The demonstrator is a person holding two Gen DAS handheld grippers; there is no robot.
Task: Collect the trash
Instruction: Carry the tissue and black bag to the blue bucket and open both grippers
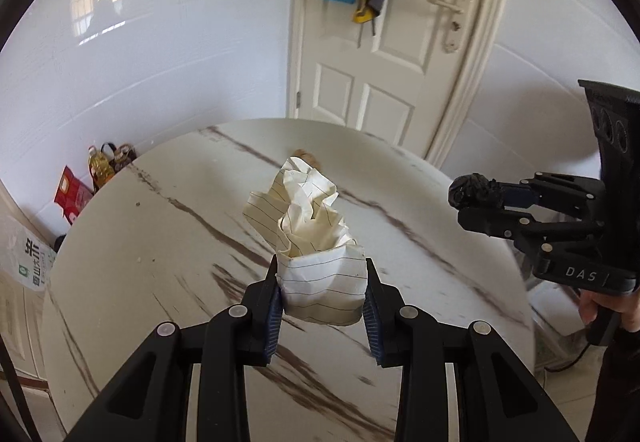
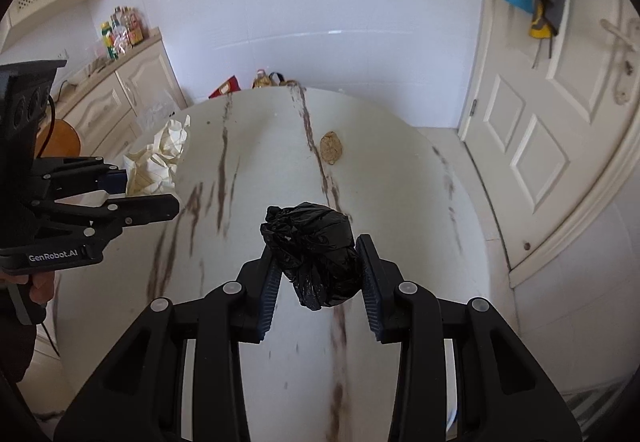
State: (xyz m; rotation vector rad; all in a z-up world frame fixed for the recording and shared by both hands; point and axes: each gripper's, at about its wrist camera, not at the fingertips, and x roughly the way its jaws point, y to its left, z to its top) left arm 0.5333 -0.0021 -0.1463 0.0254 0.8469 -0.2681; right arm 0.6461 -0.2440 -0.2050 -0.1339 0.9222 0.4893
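Left gripper (image 1: 322, 288) clamps crumpled lined paper (image 1: 308, 218), lifted above the veined marble table (image 1: 160, 242). Right gripper (image 2: 318, 274) pinches a wrinkled black plastic wad (image 2: 310, 256), also off the surface. Tan lumpy ball (image 2: 331, 147) toward the table's far edge; material unclear.

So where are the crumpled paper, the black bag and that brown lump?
crumpled lined paper (image 1: 316, 242), left wrist view, its middle.
black bag wad (image 2: 316, 258), right wrist view, its middle.
brown lump (image 2: 331, 147), right wrist view, its centre.

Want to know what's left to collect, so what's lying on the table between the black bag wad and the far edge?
One brown crumpled lump lies there on the marble table, past the black bag wad; otherwise bare in the right wrist view.
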